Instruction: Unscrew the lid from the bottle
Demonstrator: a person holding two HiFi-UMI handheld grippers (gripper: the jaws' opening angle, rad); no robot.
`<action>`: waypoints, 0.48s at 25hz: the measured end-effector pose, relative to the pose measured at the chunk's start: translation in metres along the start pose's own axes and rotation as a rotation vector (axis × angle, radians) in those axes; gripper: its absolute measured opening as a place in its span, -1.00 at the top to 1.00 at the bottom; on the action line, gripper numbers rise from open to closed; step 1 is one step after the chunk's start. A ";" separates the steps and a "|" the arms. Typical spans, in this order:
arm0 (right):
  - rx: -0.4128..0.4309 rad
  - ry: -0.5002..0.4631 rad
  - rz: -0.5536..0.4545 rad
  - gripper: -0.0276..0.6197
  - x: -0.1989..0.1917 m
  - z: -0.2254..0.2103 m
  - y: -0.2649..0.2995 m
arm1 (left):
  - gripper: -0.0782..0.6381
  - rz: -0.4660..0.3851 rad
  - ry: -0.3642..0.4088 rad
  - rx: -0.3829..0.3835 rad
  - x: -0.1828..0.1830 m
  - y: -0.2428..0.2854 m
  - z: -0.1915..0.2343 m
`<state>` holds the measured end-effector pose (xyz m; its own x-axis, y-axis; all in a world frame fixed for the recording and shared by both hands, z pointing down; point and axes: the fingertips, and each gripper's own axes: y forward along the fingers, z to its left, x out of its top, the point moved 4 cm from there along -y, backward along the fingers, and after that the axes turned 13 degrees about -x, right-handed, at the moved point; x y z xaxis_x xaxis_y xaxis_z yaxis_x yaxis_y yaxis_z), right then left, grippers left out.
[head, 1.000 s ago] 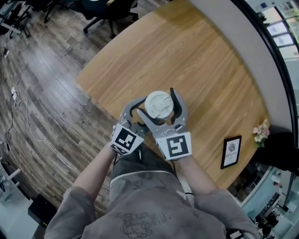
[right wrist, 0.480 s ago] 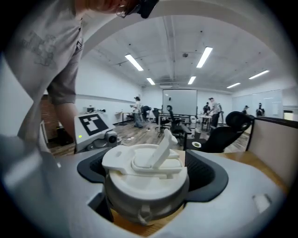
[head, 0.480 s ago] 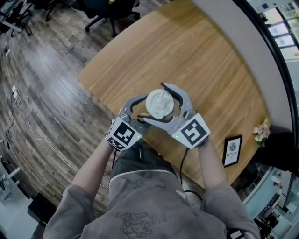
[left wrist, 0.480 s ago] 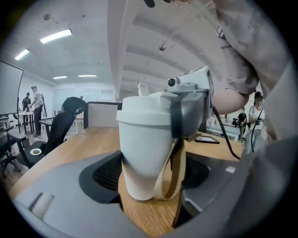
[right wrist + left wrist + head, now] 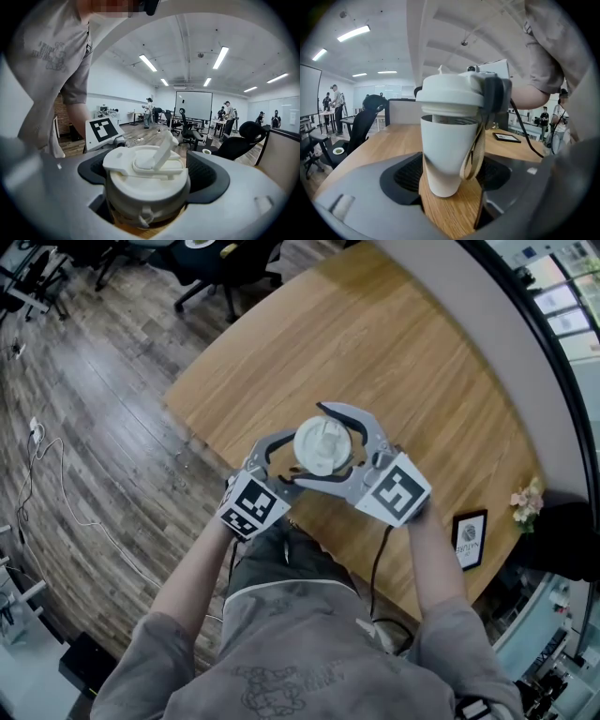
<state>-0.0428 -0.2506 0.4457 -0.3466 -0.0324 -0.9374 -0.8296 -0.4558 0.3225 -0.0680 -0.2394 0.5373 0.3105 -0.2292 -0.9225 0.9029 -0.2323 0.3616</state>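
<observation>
Two handheld grippers meet on a white bottle (image 5: 319, 463) that stands upright on a curved wooden worktop (image 5: 412, 362), close to the edge nearest the person.

Head view, looking down: the left gripper (image 5: 292, 463) reaches the bottle from the person's side, low on its body. The right gripper (image 5: 317, 442) comes in from the bottle's right, and its jaws curve round the round white lid (image 5: 323, 448). A small picture frame (image 5: 467, 542) stands well to the right of the bottle, with pale flowers (image 5: 525, 504) beyond it. Wood-plank floor (image 5: 94, 427) lies to the bottle's left.

Left gripper view: the jaws are closed on the lower body of the bottle, a dark ribbed pad pressed to each side, and its base rests on the wood. A tan strap (image 5: 476, 152) loops down the bottle's right side. A ribbed band shows between the lid and the body.

Right gripper view: the jaws clamp the lid from both sides. A flip spout (image 5: 165, 146) on top of the lid stands tilted up. To the lid's left, the left gripper's marker cube (image 5: 103, 131) shows.
</observation>
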 end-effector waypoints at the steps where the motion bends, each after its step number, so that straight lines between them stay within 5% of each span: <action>1: -0.010 0.014 -0.012 -0.58 0.006 -0.002 -0.002 | -0.14 0.007 -0.020 0.014 0.000 -0.002 0.001; 7: -0.087 0.105 -0.048 -0.58 0.043 -0.017 -0.020 | -0.22 0.023 -0.110 0.074 0.004 -0.032 0.000; 12: -0.180 0.083 -0.103 -0.58 0.088 -0.022 -0.045 | -0.17 0.030 -0.120 0.123 0.020 -0.063 -0.005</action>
<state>-0.0265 -0.2528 0.3461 -0.2214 -0.0471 -0.9741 -0.7648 -0.6114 0.2034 -0.1171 -0.2243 0.4957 0.2923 -0.3472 -0.8911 0.8485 -0.3357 0.4091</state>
